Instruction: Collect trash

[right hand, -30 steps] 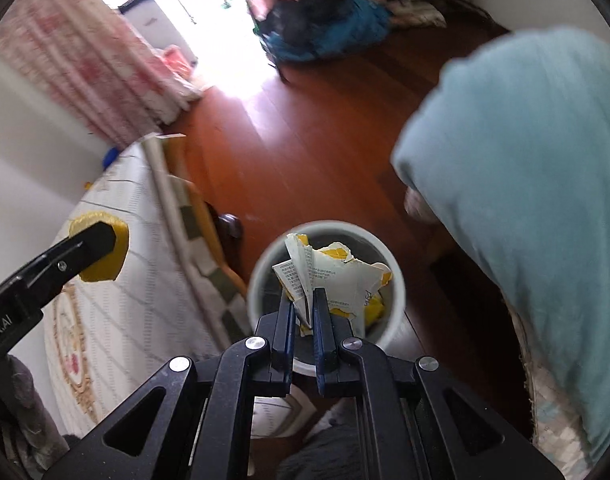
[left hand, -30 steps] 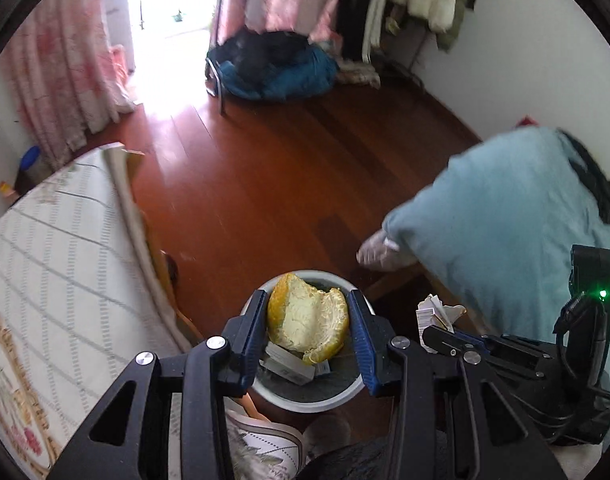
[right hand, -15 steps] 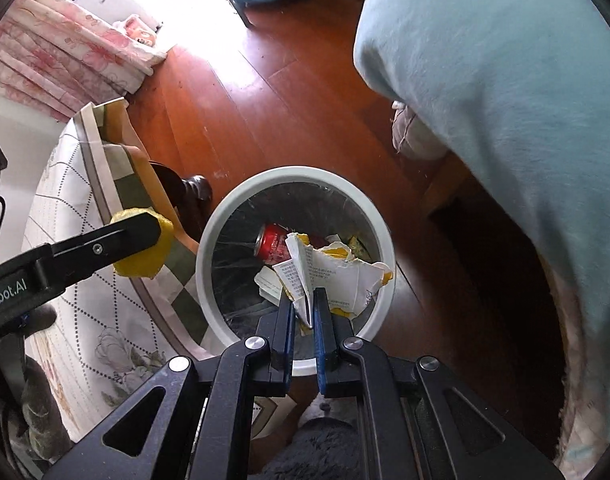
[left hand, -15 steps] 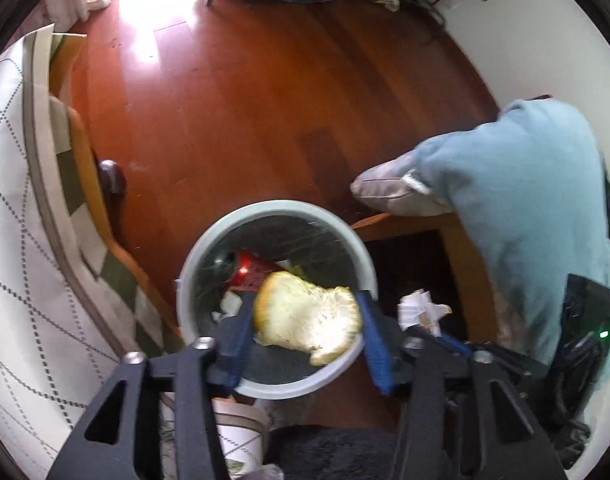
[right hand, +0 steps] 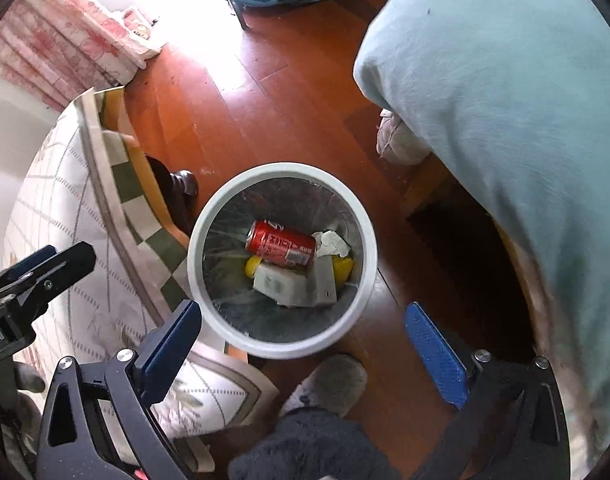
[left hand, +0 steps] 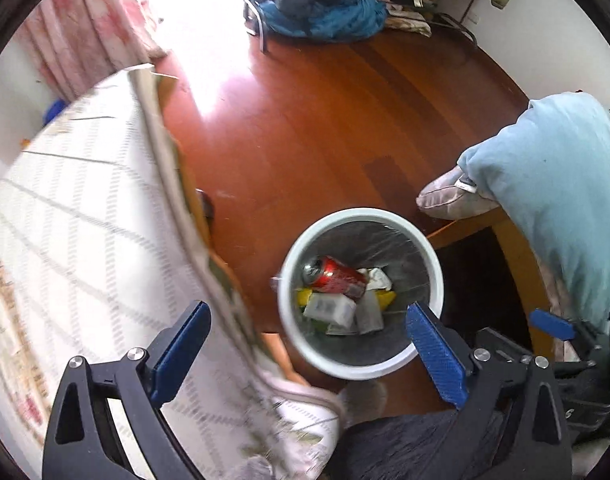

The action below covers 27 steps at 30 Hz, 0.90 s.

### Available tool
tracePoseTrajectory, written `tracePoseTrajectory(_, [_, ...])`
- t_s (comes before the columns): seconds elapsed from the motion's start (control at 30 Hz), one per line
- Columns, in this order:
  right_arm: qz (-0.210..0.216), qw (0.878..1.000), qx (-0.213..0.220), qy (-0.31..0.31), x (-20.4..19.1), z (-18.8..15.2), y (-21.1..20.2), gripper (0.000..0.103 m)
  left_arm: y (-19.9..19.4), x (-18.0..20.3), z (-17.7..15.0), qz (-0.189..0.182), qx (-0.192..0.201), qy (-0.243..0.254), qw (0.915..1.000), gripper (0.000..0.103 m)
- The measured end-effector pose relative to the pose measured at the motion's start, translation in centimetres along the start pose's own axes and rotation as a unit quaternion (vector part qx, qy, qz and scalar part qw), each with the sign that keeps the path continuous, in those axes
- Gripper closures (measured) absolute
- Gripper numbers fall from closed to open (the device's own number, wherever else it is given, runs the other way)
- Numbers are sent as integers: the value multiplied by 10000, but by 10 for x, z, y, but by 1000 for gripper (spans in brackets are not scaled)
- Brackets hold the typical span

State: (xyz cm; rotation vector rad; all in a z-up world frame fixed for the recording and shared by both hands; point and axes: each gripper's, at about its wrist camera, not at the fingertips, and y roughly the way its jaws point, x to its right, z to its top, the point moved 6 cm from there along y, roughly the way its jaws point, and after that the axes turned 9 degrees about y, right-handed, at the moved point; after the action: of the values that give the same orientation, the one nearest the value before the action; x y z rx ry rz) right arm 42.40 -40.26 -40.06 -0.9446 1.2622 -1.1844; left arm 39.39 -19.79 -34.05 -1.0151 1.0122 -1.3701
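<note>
- The white trash bin (right hand: 359,216) stands on the wooden floor (right hand: 297,96), just beside the quilted bed (right hand: 65,216) and below both grippers.
- Inside the trash bin lie a red soda can (right hand: 281,243) on its side, a white box (right hand: 279,286), crumpled paper (right hand: 332,242) and yellow peel (right hand: 343,267); the soda can rests on top of the heap.
- A second ago the left gripper (left hand: 311,338) clamped an orange peel and the right gripper (right hand: 305,334) pinched a crumpled wrapper; both pieces are gone from between the blue pads, and matching scraps lie in the trash bin.
- Both grippers' jaws have just been opening and now stand wide apart with nothing between them.
- Both grippers point steeply down over the trash bin, the left gripper reaching in from the bed side in the right wrist view.
- Farther off, a light blue blanket (right hand: 505,112) hangs to the right, and a blue bundle (left hand: 325,12) lies near the pink curtain (left hand: 89,28).
</note>
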Motion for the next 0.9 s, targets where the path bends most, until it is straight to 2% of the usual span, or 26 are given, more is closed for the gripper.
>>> tracePoseTrajectory(0.2, [-3,9995,257,-186,-13,-27,-48,0,-59,-9,-22,248,362,-73,9990,3])
tracePoseTrajectory(0.33, [148,9983,492,-276,-24,-46,-93,0,-102,-10,-36,252,638,-98,9976,3])
tracePoseTrajectory(0.67, [669,9909,1029,-560,-51,-94,-211,0,-208,-16,-70,9,1260,-116,9920,3])
tracePoseTrajectory(0.9, [1141,9823,1305,-715,-64,-125,-280,0,-264,-14,-87,-263,1605,-102,9866,3])
